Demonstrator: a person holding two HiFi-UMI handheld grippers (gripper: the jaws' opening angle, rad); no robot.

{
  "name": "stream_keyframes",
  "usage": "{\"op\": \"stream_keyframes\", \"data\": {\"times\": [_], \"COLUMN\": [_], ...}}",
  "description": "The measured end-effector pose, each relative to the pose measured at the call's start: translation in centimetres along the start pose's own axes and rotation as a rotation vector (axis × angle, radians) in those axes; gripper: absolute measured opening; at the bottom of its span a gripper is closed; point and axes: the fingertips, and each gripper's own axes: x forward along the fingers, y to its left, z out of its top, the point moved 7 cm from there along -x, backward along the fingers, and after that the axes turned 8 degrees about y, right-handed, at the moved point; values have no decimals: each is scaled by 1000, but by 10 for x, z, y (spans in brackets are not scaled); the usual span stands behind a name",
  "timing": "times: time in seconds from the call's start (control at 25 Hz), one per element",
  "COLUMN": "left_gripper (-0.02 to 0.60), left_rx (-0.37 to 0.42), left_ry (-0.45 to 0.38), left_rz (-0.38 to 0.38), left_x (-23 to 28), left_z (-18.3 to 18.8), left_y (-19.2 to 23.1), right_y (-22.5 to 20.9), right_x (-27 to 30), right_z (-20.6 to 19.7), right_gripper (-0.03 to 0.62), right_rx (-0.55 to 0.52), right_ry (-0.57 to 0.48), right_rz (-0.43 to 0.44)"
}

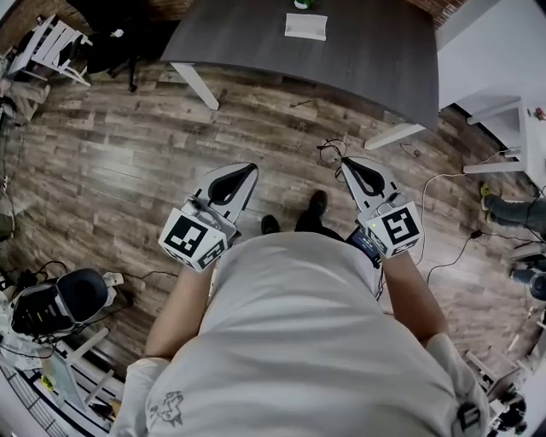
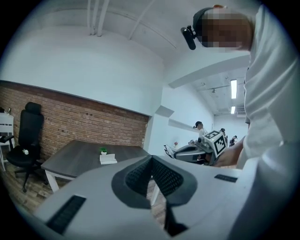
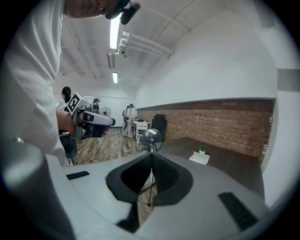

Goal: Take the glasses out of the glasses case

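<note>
A white glasses case (image 1: 304, 26) lies closed on the dark grey table (image 1: 367, 60) ahead of me, beside a small green plant (image 1: 303, 4). The glasses themselves are hidden. I see the case again in the left gripper view (image 2: 108, 159) and the right gripper view (image 3: 199, 158), well beyond the jaws. My left gripper (image 1: 247, 168) and right gripper (image 1: 346, 161) are held side by side in front of my body, over the wooden floor and short of the table. Both are shut with nothing between the pads, as the left gripper view (image 2: 151, 158) and right gripper view (image 3: 151, 154) show.
A black office chair (image 2: 26, 136) stands left of the table and a white chair (image 1: 51, 43) further left. A floor fan (image 3: 150, 138) stands near the table's right end. Cables (image 1: 328, 152) lie on the floor ahead. Equipment (image 1: 60, 303) sits low at my left. People stand in the background.
</note>
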Motion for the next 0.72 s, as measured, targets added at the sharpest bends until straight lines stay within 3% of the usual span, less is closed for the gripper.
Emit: {"op": "stream_keyframes", "data": {"times": [0.36, 0.72], "left_gripper": [11, 11], "left_rx": [-1, 4], "left_ry": [-20, -30], "left_rz": [-12, -27], "left_x": [-36, -47], "left_z": [-15, -16], "left_y": [0, 6], "right_y": [46, 59], "right_x": [-6, -3], "right_z": [-4, 4], "right_gripper": [14, 14], "right_rx": [13, 9], "right_ry": [-7, -20], "right_rz": [-8, -29]}}
